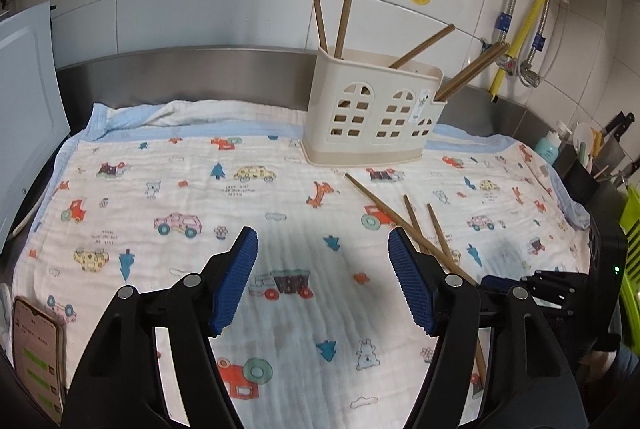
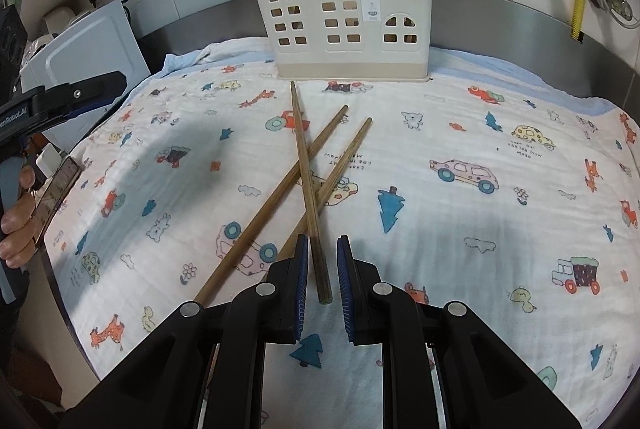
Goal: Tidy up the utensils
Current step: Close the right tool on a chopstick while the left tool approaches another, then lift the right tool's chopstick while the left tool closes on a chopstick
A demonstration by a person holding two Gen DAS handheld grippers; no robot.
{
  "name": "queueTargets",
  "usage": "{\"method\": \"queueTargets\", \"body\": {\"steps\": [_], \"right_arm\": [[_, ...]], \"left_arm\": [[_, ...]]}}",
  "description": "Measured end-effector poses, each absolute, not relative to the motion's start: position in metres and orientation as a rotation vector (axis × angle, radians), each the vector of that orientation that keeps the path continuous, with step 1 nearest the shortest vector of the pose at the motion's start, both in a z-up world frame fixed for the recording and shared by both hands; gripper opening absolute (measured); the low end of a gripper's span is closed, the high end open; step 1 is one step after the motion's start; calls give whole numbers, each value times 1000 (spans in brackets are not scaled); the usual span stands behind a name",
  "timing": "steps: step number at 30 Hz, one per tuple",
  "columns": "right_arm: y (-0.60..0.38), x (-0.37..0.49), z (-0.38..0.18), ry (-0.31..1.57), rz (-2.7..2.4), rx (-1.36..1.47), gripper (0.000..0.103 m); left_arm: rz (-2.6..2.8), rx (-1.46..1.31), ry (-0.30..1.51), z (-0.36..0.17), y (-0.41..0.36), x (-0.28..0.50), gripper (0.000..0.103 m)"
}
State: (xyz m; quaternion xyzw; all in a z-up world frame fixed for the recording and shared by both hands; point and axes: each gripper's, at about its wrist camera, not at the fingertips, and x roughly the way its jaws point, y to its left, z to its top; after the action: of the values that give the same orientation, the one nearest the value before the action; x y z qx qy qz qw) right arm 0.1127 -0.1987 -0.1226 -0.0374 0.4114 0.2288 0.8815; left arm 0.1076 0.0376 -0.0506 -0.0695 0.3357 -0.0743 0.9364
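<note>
A cream utensil holder (image 1: 372, 117) (image 2: 344, 25) stands at the back of the patterned cloth (image 1: 200, 189), with several brown chopsticks upright in it. Three more chopsticks lie crossed on the cloth (image 2: 480, 133). The top chopstick (image 2: 304, 165) runs back between the jaws of my right gripper (image 2: 322, 249). These stand narrowly apart, with a gap showing beside the stick. The other two chopsticks (image 2: 280, 189) lie under it. My left gripper (image 1: 322, 241) hangs wide open over bare cloth, with the loose chopsticks (image 1: 384, 207) just to its right and nothing between its pads.
A phone (image 1: 36, 345) (image 2: 56, 193) lies at the cloth's left edge, near a person's hand (image 2: 16, 225). A white board (image 1: 24, 109) leans at the left. Pipes and a yellow hose (image 1: 536, 13) run along the tiled wall. Knives and bottles (image 1: 592, 145) crowd the far right.
</note>
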Motion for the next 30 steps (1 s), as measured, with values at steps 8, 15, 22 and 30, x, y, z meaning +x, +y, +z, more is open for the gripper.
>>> {"method": "queueTargets", "body": {"steps": [8, 15, 22, 30], "right_arm": [[-195, 114, -129, 867, 478, -96, 15], [-191, 111, -130, 843, 468, -125, 9], [-193, 105, -118, 807, 472, -103, 6], [-203, 93, -89, 737, 467, -57, 6]], "left_arm": [[-172, -126, 715, -63, 29, 99, 68], [-211, -112, 748, -76, 17, 94, 68], [-260, -82, 775, -88, -5, 82, 68], [-337, -61, 796, -99, -36, 67, 65]]}}
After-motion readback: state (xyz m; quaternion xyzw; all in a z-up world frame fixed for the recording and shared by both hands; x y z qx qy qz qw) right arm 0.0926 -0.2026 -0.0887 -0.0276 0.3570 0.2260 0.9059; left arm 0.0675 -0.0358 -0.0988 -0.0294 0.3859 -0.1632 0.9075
